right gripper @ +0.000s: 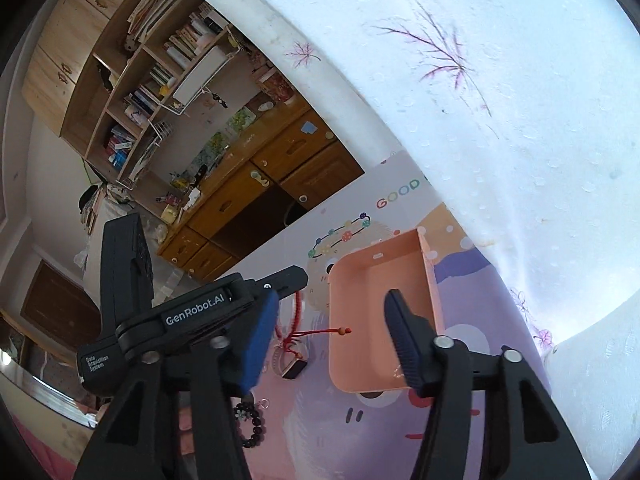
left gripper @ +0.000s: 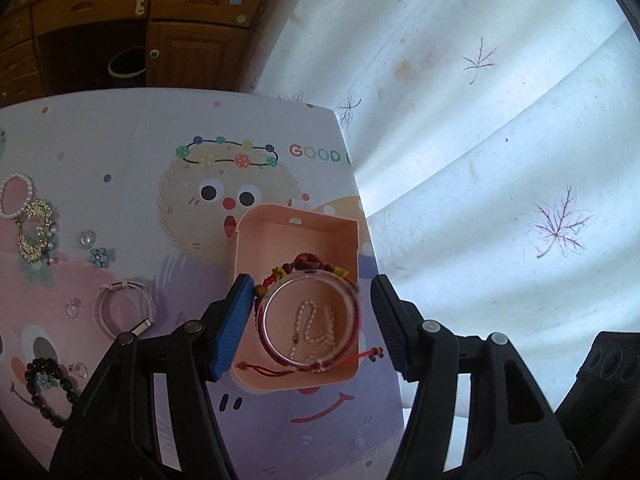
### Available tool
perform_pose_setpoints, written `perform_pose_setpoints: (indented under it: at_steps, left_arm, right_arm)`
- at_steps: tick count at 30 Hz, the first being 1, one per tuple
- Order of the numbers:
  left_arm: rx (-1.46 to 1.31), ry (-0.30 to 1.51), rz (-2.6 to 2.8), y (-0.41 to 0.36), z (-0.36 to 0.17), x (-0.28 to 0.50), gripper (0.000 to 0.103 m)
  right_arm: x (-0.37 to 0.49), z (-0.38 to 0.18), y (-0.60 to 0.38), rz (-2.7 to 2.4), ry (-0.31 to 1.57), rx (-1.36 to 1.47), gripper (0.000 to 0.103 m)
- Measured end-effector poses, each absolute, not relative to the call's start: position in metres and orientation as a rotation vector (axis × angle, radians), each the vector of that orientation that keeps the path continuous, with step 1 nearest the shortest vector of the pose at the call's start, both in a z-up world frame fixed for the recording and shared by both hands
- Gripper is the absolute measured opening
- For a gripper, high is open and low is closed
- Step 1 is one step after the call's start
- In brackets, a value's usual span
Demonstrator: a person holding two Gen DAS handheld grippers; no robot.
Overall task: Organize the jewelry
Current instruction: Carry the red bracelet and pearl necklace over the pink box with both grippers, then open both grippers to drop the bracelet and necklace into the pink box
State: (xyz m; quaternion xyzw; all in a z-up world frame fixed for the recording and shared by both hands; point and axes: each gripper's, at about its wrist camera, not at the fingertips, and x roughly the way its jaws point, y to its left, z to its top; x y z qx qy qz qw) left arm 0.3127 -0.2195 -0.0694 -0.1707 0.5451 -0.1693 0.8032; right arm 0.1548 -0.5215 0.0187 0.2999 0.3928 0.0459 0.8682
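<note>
A pink open box (left gripper: 296, 232) stands on the cartoon mat near its right edge. A pearl strand (left gripper: 316, 328) lies on the box floor. Between the fingers of my left gripper (left gripper: 313, 322) is a clear bangle (left gripper: 354, 300) with a red cord bracelet (left gripper: 308, 262); a small gap shows at the right pad, so the jaws stand open. In the right wrist view the red cord bracelet (right gripper: 298, 304) hangs under the left gripper's tip, left of the box (right gripper: 376, 276). My right gripper (right gripper: 332, 340) is open before the box with nothing between its fingers.
More jewelry lies on the mat's left side: a pearl bracelet (left gripper: 16, 196), a gold hair clip (left gripper: 36, 232), a pink watch band (left gripper: 124, 308), a black bead bracelet (left gripper: 48, 384) and small rings. A white curtain (left gripper: 500, 160) hangs right of the table; a wooden desk (left gripper: 120, 20) stands behind.
</note>
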Motion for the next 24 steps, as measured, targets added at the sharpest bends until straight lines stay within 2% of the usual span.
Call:
perform_pose_setpoints:
  at_steps: [5,14,24]
  left_arm:
    - [-0.382,1.158,-0.356,-0.218,-0.063,0.312,0.075]
    - [-0.378,1.129,-0.346,-0.190,-0.044,0.285,0.075]
    - [-0.405,1.079,-0.261,-0.107,-0.022,0.225,0.075]
  right_arm:
    - [0.148,0.010,-0.528,0.083,0.831,0.613,0.059]
    - [0.139,0.005,-0.496,0.061,0.858,0.584,0.063]
    - [0.102,0.022,-0.430,0.055,0.841,0.489,0.063]
